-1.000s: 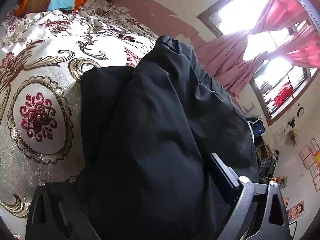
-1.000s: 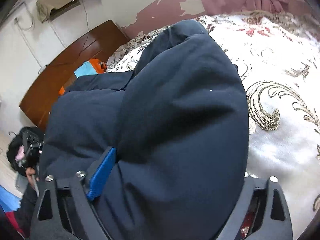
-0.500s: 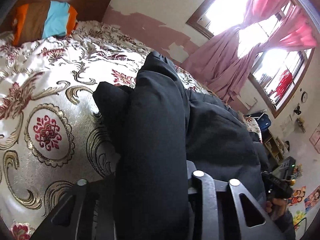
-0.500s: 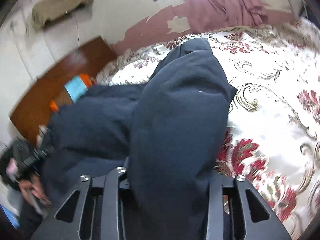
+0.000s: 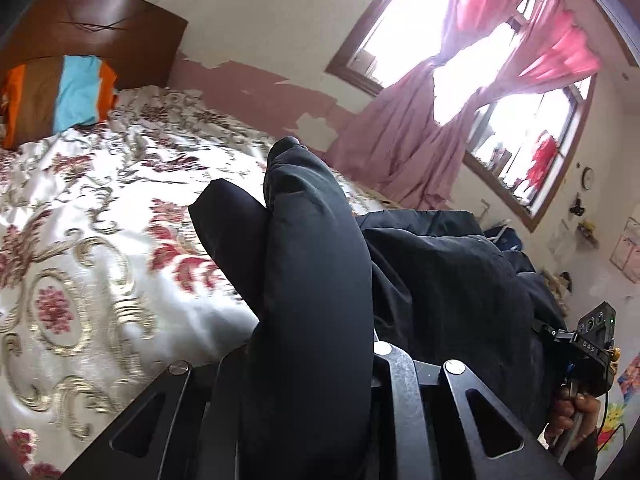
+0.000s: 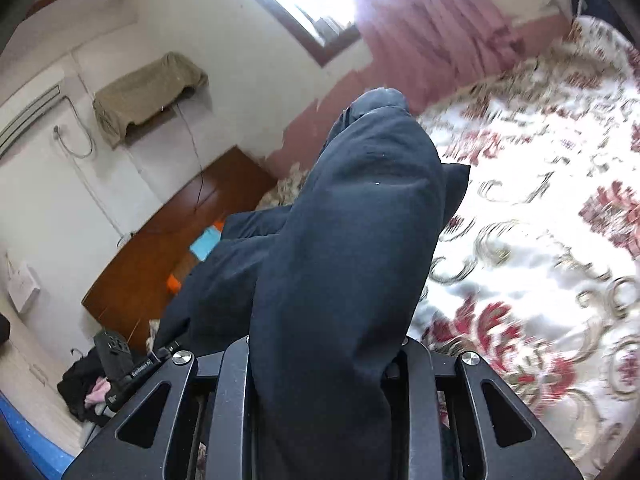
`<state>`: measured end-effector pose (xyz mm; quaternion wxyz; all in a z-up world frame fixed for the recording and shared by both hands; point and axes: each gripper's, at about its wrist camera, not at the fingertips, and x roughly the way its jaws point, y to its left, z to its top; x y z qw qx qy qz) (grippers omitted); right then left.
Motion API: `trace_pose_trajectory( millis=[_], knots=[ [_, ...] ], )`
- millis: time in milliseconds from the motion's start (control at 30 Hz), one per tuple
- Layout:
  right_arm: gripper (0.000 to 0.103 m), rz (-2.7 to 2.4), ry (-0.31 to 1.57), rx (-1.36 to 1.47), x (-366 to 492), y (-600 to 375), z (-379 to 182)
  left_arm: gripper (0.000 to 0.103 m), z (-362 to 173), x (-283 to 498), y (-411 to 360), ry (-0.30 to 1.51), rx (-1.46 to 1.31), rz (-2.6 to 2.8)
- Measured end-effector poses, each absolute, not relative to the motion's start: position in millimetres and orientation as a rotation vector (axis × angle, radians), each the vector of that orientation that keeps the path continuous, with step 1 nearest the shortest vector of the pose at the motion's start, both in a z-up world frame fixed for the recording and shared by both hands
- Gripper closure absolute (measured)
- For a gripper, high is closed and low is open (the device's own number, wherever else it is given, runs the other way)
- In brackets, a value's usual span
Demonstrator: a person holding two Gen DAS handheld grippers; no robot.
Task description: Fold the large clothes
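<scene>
Left wrist view: left hand-held gripper [image 5: 308,384] has just been closing and is now clamped on a thick roll of the dark garment [image 5: 316,264]. The fabric runs straight out between the jaws and bulges up ahead, w/ the rest draped off to the right over the bed [image 5: 80,208]. The other hand [image 5: 576,412] shows at far right.

Right wrist view: right hand-held gripper [image 6: 324,364] has likewise been closing, now pinched tight on the garment [image 6: 352,240]. The cloth rises from the jaws above the patterned bedspread.

Progress, my guess: early. Both edges are gripped and raised off the bed, no neat fold laid yet; carrying over, laying flat and smoothing remain.
</scene>
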<state>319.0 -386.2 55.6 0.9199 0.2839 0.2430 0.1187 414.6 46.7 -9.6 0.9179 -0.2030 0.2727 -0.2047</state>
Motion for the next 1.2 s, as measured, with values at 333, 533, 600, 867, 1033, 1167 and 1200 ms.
trace_pose_trajectory(
  millis=[333,533,600,867,1033,1167,1200],
  knots=[
    [0.080,0.071,0.377,0.585,264.4,-454.8,88.6,0.085,13.4,418.2,-30.0,0.505,-0.387,-0.589],
    [0.080,-0.021,0.457,0.645,273.3,-491.1,57.8,0.085,-13.2,432.9,-63.6,0.600,-0.343,-0.592],
    [0.079,-0.045,0.476,0.682,279.9,-500.9,42.3,0.085,-20.4,435.6,-65.3,0.612,-0.319,-0.560],
    [0.050,-0.171,0.548,0.773,295.3,-511.9,0.8,0.074,-33.9,446.4,-51.1,0.679,-0.376,-0.504],
    [0.021,-0.284,0.582,0.685,299.1,-508.0,-5.7,0.041,-39.4,452.6,-51.1,0.727,-0.380,-0.429],
    [0.016,-0.367,0.607,0.536,299.7,-500.8,1.0,0.017,-45.2,455.9,-41.8,0.747,-0.438,-0.379],
    [0.014,-0.386,0.608,0.503,300.9,-497.5,3.0,0.016,-46.1,457.0,-40.2,0.752,-0.445,-0.356]
  ],
)
